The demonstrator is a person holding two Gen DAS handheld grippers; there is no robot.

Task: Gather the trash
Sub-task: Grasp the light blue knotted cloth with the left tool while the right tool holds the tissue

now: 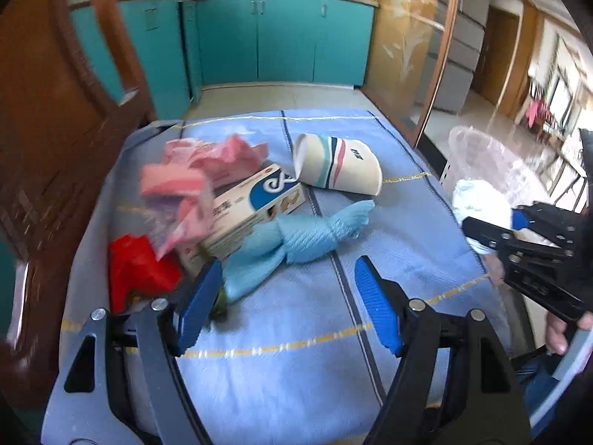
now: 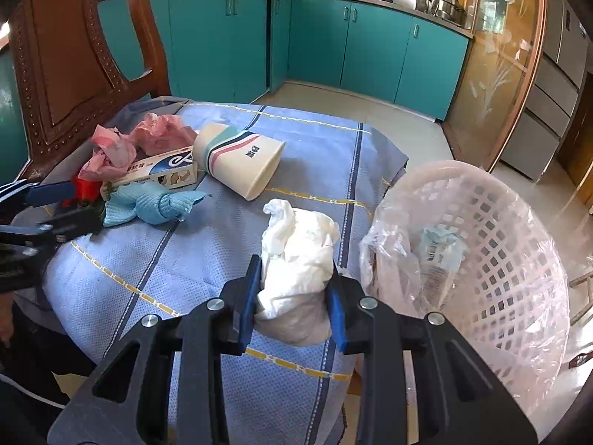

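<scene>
My right gripper (image 2: 294,278) is shut on a crumpled white tissue wad (image 2: 296,252), held above the table's right edge beside the lined pink basket bin (image 2: 493,244). It shows in the left wrist view (image 1: 481,230) with the white wad (image 1: 478,200). My left gripper (image 1: 285,289) is open and empty, low over the blue cloth near a blue rubber glove (image 1: 292,241). A paper cup (image 1: 337,165) lies on its side. A small box (image 1: 252,207), pink crumpled plastic (image 1: 196,174) and a red wrapper (image 1: 137,263) lie at the left.
A blue striped cloth (image 2: 222,259) covers the table. A wooden chair back (image 2: 74,63) stands at the far left. The bin holds a crumpled label (image 2: 441,248). Teal kitchen cabinets (image 2: 333,40) lie behind, a glass door (image 2: 500,55) at the right.
</scene>
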